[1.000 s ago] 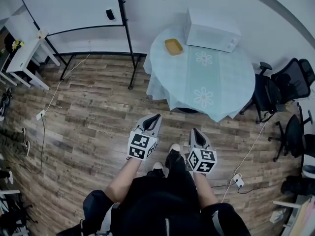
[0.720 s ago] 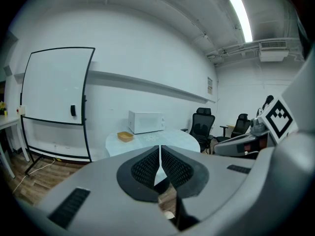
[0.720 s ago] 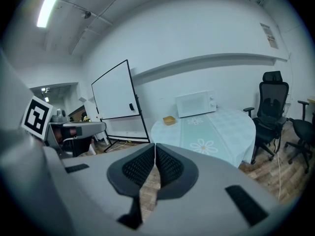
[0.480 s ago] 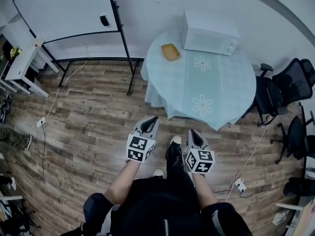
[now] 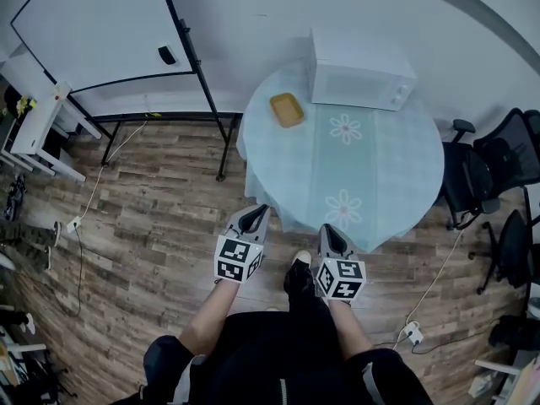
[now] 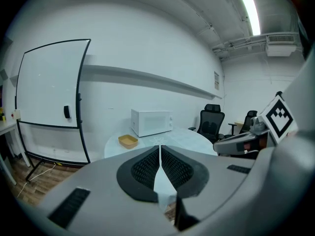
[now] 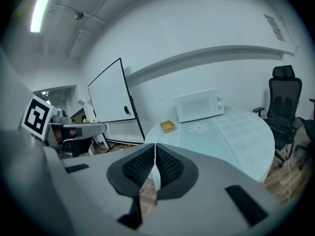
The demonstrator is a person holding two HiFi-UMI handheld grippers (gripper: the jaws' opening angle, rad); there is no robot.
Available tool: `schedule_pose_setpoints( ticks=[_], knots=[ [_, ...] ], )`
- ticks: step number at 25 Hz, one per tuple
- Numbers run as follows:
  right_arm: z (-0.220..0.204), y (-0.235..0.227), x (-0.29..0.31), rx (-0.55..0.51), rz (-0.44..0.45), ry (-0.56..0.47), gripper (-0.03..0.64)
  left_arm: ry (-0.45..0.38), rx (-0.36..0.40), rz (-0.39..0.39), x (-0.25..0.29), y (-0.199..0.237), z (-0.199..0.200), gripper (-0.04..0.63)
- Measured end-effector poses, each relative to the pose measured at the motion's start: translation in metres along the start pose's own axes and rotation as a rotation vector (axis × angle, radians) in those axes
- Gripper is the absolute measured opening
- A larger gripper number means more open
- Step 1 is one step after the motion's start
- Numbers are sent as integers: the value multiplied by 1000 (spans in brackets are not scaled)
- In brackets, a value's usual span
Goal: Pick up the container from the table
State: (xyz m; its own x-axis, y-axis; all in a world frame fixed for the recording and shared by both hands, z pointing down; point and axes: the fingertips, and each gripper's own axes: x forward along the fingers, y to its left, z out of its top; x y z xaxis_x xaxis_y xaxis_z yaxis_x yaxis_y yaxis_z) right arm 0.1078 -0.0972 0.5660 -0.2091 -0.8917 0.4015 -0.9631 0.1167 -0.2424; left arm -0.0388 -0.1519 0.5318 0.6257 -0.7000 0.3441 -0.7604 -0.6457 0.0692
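The only print I could spot was a small wall notice (image 6: 217,77), too far off to read. The cubes on both grippers bore black-and-white square markers. The container (image 5: 286,110) was a shallow, yellow-tan rectangular tray with rounded corners, open on top. It sat on the round tabletop (image 5: 396,167), which was covered with a pale blue floral cloth, toward the far side and just beside the white microwave (image 5: 359,78). The left gripper (image 6: 160,149) had its fingers clenched tight, with nothing between them. The right gripper (image 7: 155,147) was likewise clenched on nothing. Both hung by the tabletop's near edge, well apart from the container.
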Motion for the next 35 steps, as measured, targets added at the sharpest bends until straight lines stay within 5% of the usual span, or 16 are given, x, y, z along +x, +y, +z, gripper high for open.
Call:
schedule_pose_setpoints(
  ticks=[16,32,35],
  knots=[
    [90,-74,135,-58,83,34,25,-5,-54,92,157,63,59,25],
    [126,-83,217,-65,109,55,25,23,-86,181,222,137,66,28],
    [137,-86,232,-60,87,50,25,46,-86,188,247,158,59,79]
  ],
)
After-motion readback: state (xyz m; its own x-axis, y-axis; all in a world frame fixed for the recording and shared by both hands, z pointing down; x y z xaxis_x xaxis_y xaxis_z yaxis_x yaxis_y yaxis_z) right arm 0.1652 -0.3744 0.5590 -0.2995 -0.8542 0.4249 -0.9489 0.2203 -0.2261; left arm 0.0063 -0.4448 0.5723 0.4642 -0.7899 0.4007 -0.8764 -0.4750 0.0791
